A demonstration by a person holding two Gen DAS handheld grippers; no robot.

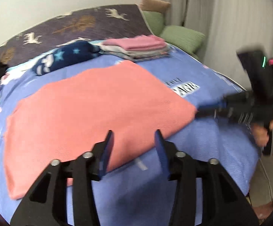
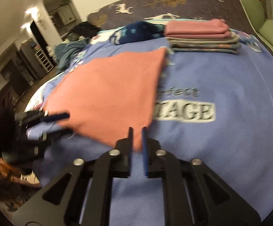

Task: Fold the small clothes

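A salmon-pink cloth (image 1: 91, 103) (image 2: 108, 94) lies folded flat on the blue bed cover (image 1: 202, 141) (image 2: 230, 75). My left gripper (image 1: 134, 131) stands open above the cloth's near edge, with nothing pinched between its fingers. In the right wrist view it (image 2: 69, 123) is a blur at the cloth's left corner. My right gripper (image 2: 137, 128) has a narrow gap between its fingers. The cloth's near corner shows in that gap, but the pads do not press on it. In the left wrist view it (image 1: 198, 113) is at the cloth's right corner, held by a hand (image 1: 262, 131).
A stack of folded clothes (image 1: 136, 47) (image 2: 202, 37), pink on top, sits at the back of the bed. Beside it lies a navy star-patterned piece (image 1: 70, 56) (image 2: 140, 32). Green cushions (image 1: 181, 35) (image 2: 253, 7) are at the far right. A blue-grey heap (image 2: 68, 52) lies at the left.
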